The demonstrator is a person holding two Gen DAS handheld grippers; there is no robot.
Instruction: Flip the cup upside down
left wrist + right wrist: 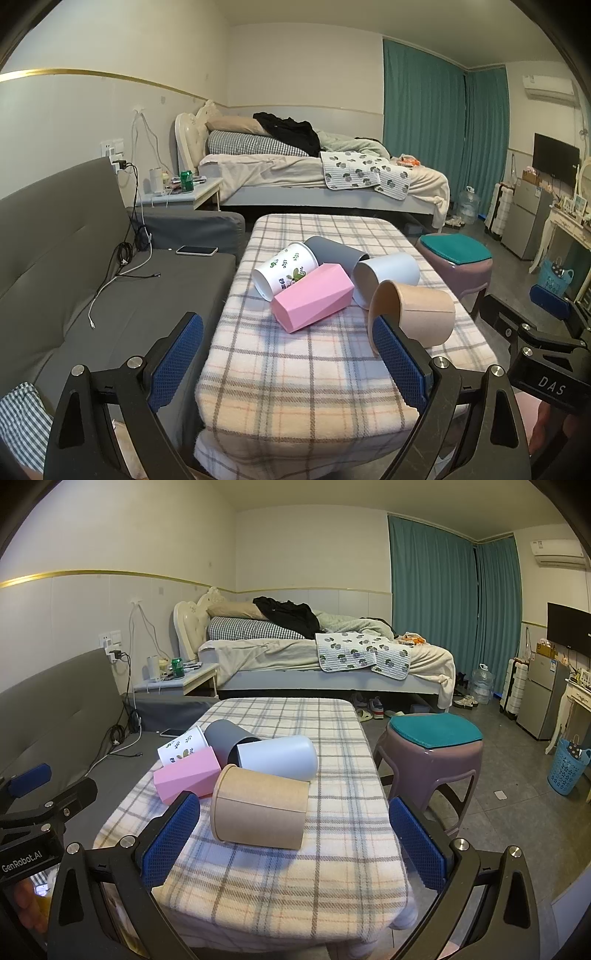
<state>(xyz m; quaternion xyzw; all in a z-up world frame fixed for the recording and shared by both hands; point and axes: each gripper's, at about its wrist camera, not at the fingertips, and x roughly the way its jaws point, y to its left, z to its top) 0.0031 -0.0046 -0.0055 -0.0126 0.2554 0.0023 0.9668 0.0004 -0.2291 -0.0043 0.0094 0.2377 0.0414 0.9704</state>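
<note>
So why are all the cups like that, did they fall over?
All five lie tipped on their sides in a jumble on the plaid table: tan cup, pink cup, white cup, grey cup, leaf-print cup. None stands upright. Nothing spilled.

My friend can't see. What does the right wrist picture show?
Five cups lie tipped over on a plaid-covered table, the tan cup nearest. The right hand-held gripper is open and empty in front of it, with a purple stool beside the table.

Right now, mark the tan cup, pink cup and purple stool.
tan cup [262, 810], right wrist view, on its side wall.
pink cup [314, 302], left wrist view, upper facet.
purple stool [432, 760], right wrist view, seat's front rim.
</note>
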